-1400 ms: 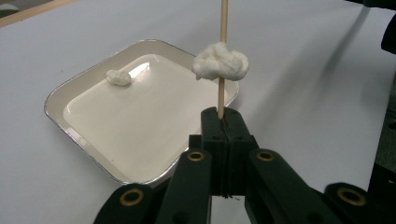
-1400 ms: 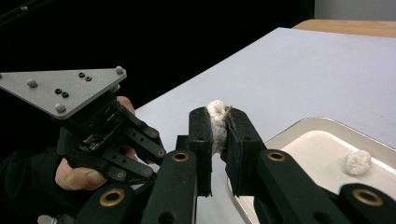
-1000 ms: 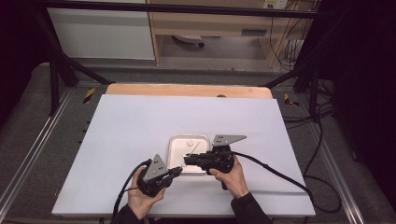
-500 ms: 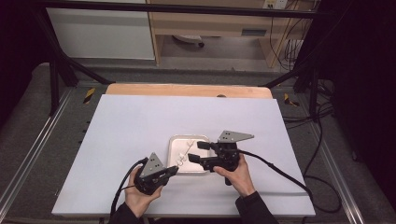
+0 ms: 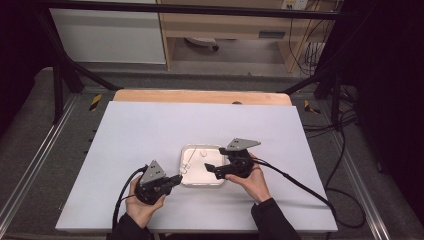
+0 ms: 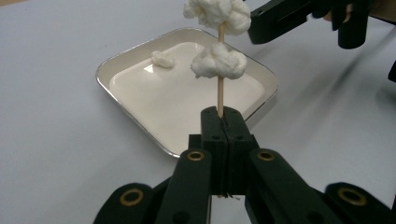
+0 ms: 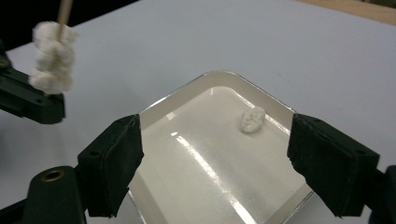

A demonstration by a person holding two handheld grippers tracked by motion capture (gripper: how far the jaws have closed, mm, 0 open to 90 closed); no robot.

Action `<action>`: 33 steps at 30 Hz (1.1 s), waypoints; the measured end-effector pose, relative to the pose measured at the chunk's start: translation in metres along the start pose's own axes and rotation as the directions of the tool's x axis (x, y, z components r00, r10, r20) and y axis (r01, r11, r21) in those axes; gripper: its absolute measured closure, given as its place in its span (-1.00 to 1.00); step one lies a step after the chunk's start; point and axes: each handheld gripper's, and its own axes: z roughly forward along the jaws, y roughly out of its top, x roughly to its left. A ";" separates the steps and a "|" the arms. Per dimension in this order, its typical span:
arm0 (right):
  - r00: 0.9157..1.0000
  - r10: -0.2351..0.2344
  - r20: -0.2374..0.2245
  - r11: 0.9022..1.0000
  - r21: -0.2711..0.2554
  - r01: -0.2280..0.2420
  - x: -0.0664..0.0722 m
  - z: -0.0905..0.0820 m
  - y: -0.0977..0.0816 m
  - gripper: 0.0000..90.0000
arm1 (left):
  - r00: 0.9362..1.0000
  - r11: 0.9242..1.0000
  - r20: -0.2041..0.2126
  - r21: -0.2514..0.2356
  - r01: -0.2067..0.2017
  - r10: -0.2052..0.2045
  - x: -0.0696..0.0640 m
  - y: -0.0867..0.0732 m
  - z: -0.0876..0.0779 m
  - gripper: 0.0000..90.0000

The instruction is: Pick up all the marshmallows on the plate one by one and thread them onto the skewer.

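My left gripper is shut on a thin wooden skewer that stands up from its tips. Two white fluffy puffs are threaded on the skewer, one above the other. In the high view the left gripper sits at the left edge of a shallow white square tray. A third puff lies loose in the tray. My right gripper hovers over the tray; its jaws have just been opening and nothing is gripped between them. It faces the skewer with a gap.
The tray rim rests on a white tabletop with a wooden strip along the far edge. Cables trail from both grippers toward the near and right table edges. Metal frame rails run down both sides of the table.
The right gripper has opened and drawn back to the right, away from the skewer it was against. The left gripper has shifted a little left and nearer, still holding the skewer.
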 end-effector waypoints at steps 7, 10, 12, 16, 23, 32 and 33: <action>0.999 0.004 0.039 0.998 0.068 -0.006 -0.010 0.026 -0.001 -0.59 | 1.000 1.000 0.003 0.001 0.012 -0.012 0.004 -0.002 -0.002 0.98; 0.999 -0.023 0.046 0.996 0.092 0.019 -0.011 0.034 0.001 -0.47 | 1.000 1.000 0.003 0.003 0.011 -0.011 0.004 -0.003 -0.002 0.98; 0.998 -0.030 0.050 0.995 0.100 0.025 -0.011 0.039 0.003 -0.37 | 1.000 1.000 0.004 0.003 0.011 -0.012 0.005 -0.003 -0.002 0.98; 0.997 -0.027 0.068 0.993 0.115 0.019 -0.015 0.049 0.007 -0.27 | 1.000 1.000 0.004 0.003 0.013 -0.013 0.005 -0.003 -0.002 0.98; 0.995 -0.035 0.095 0.987 0.159 0.019 -0.018 0.067 0.016 -0.15 | 1.000 1.000 0.003 0.002 0.015 -0.015 0.006 -0.003 -0.003 0.98; 0.994 -0.028 0.105 0.977 0.211 0.005 -0.023 0.083 0.018 0.18 | 1.000 1.000 0.003 0.000 0.017 -0.017 0.007 -0.003 -0.004 0.98; 0.994 -0.032 0.107 0.976 0.218 0.008 -0.023 0.084 0.018 0.20 | 1.000 1.000 0.002 0.000 0.017 -0.017 0.007 -0.003 -0.003 0.98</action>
